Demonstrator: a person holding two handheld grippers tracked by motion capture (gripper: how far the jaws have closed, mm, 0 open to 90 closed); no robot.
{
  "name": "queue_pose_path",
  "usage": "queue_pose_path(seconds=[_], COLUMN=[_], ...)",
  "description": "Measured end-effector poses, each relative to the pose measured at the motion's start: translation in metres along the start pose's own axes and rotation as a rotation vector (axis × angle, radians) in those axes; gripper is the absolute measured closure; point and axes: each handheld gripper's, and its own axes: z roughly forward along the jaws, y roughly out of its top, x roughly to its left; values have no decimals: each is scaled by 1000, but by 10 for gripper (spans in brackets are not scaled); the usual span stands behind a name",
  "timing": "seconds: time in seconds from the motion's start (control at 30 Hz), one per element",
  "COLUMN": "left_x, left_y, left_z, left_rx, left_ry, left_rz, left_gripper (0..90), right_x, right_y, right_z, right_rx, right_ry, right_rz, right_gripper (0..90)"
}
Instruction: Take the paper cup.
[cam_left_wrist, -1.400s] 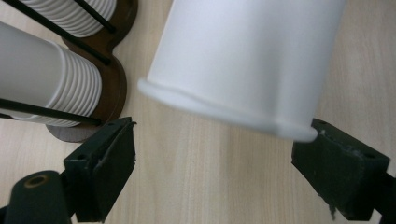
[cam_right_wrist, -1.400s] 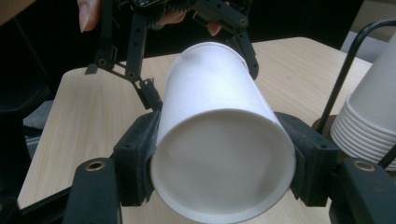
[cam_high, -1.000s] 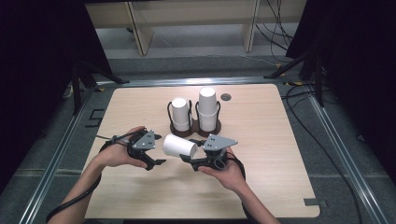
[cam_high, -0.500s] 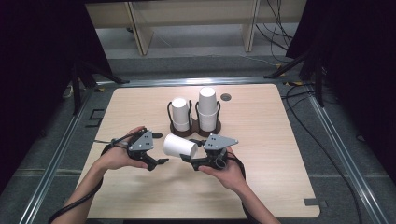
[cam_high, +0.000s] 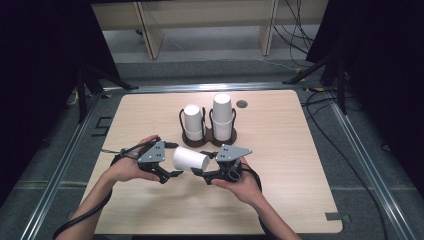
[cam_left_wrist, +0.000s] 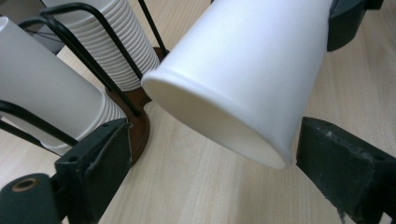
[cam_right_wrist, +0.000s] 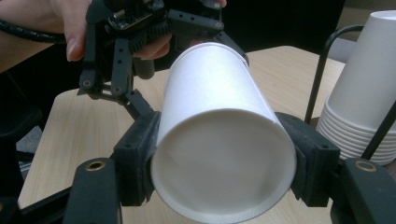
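Little has shifted since the earlier frames: both our hands sit where they were at the lower middle of the high view, and the paper cup (cam_high: 190, 160) hangs on its side between them, above the table (cam_high: 300, 165). Our left gripper (cam_high: 170, 175) has just eased its jaws shut a touch, yet they stand apart; in the left gripper view the cup's (cam_left_wrist: 243, 79) rim lies between them, with a clear gap on the left side and the right jaw just beside the rim. Our right gripper (cam_high: 197, 173) is clamped on the cup, and in the right gripper view its jaws press both sides of the cup (cam_right_wrist: 224, 163) near the wide rim. Behind, at the centre of the high view, two stacks of cups (cam_high: 222, 112) stand upside down in a wire holder (cam_high: 181, 120).
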Motion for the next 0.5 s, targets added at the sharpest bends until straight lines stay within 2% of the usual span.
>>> queue_pose_path(seconds=[0.07, 0.13, 0.17, 0.3, 0.33, 0.5], left_x=[-1, -2, -2, -1, -1, -2], left_y=[1, 1, 1, 0, 0, 1], left_z=[0, 1, 1, 2, 2, 1], left_rx=[2, -1, -4, -19, -19, -28], left_ry=[-16, -20, -19, -23, -23, -33], left_rz=[8, 8, 12, 9, 15, 16], left_gripper=[104, 107, 106, 110, 109, 115], right_x=[0, 2, 2, 2, 1, 0], right_y=[0, 0, 0, 0, 1, 1], right_z=[1, 2, 1, 1, 1, 2], right_rx=[-7, 6, 16, 14, 14, 8], right_ry=[9, 31, 13, 23, 13, 21], right_rz=[-4, 17, 7, 7, -9, -16], right_gripper=[357, 357, 357, 357, 357, 357])
